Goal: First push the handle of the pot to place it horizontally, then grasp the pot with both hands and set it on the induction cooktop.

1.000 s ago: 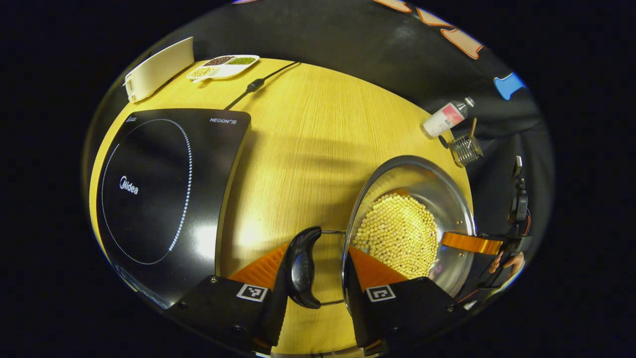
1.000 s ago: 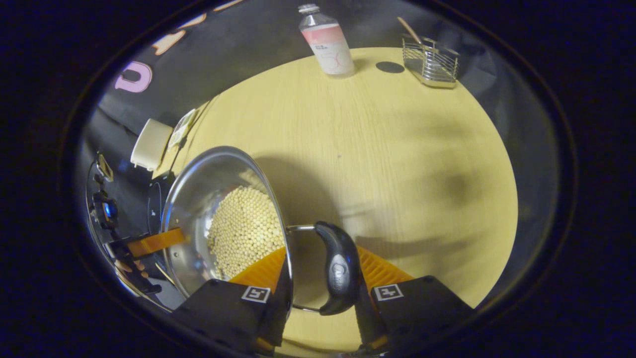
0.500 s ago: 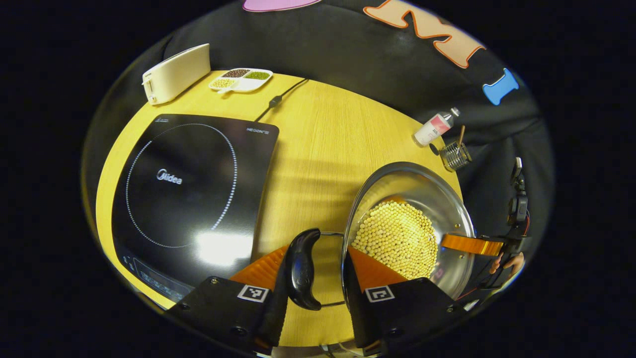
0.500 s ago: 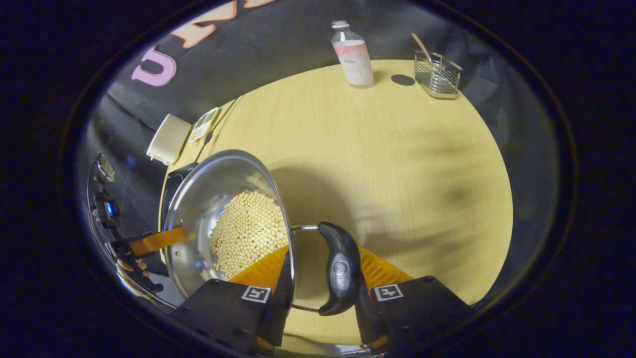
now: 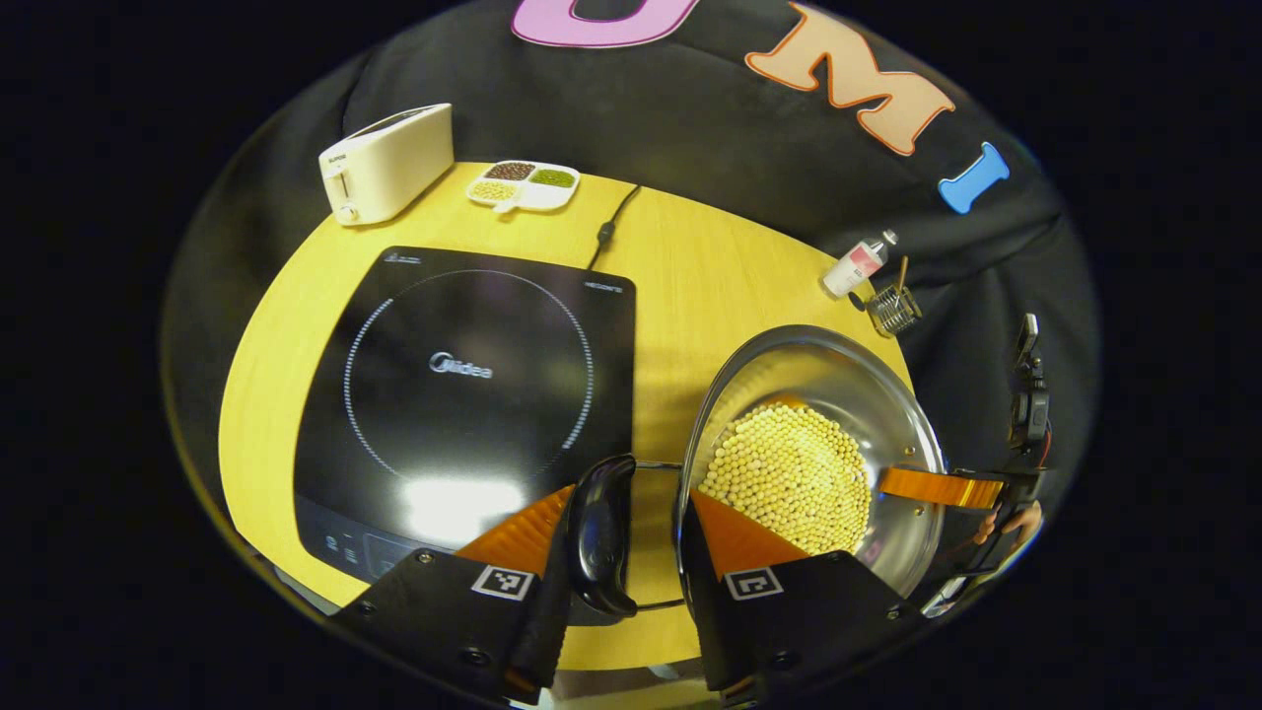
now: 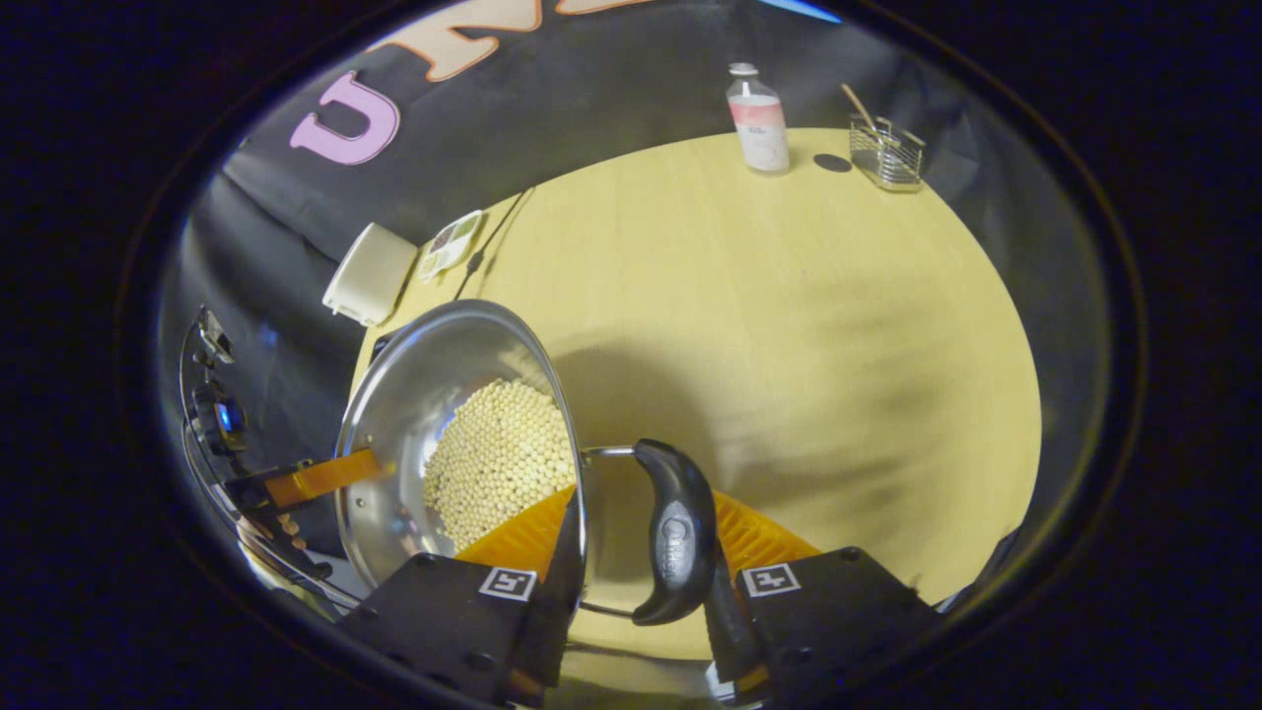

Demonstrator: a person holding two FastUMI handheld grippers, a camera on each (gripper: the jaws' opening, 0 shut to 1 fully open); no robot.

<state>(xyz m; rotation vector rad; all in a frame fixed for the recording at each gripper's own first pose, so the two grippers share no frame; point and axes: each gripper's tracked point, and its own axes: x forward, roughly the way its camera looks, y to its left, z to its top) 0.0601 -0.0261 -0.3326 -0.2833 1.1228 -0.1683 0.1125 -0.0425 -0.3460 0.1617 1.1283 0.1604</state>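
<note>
A steel pot [image 5: 818, 385] holding pale beans hangs in the air above the table, to the right of the black induction cooktop [image 5: 463, 385]. My left gripper [image 5: 621, 537] is shut on the pot's left black handle [image 5: 596, 537], with one finger outside the handle and the other inside the pot wall. That handle overlaps the cooktop's near right edge. In the right gripper view, my right gripper [image 6: 636, 537] is shut the same way on the opposite handle [image 6: 675, 532] of the pot [image 6: 434, 394]. Each gripper also shows across the pot from the other.
A cream toaster [image 5: 386, 163] and a divided dish [image 5: 523, 184] of beans stand behind the cooktop, whose cable [image 5: 611, 222] runs back off the table. A bottle [image 6: 757, 123] and a wire basket [image 6: 887, 153] stand at the table's [image 6: 789, 325] far right edge.
Both grippers have risen with the pot held between them and carried it leftward. The cooktop has slid toward the middle of the left gripper view, up to the handle.
</note>
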